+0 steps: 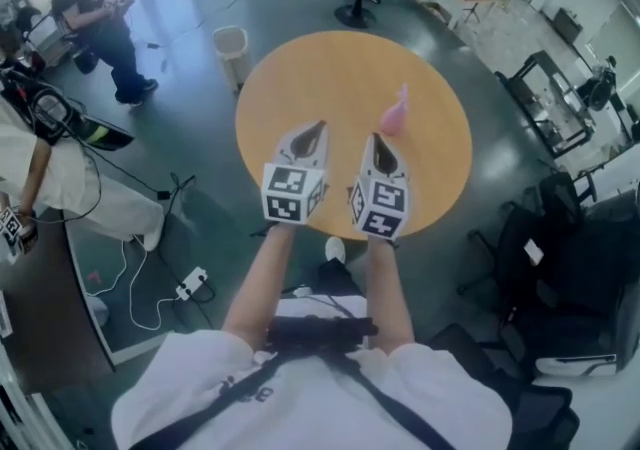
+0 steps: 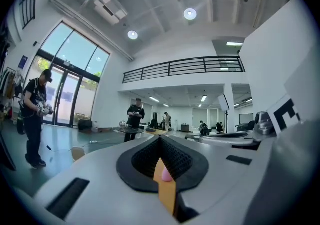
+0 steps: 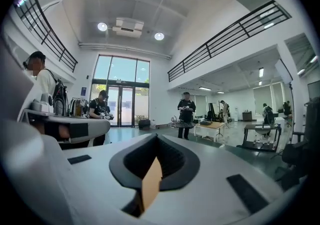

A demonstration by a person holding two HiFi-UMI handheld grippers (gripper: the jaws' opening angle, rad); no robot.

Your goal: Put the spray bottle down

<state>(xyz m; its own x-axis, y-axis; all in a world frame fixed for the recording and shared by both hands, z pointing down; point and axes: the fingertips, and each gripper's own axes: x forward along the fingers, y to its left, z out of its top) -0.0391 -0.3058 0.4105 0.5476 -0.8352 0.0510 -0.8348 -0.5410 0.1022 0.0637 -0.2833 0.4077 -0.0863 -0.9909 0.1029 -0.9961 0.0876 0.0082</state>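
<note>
The spray bottle (image 1: 394, 116) stood on the bench (image 1: 300, 68) just past the fingers; left gripper (image 1: 316, 128) and right gripper (image 1: 378, 141) were closed, empty. Placement seemed done; next, pull back.

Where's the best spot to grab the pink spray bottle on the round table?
Probably its wide lower body, not the thin nozzle top. The spray bottle seems to stand upright on the table, alone, so come in level from the near side, where the right gripper is, with one jaw on each side.
</note>
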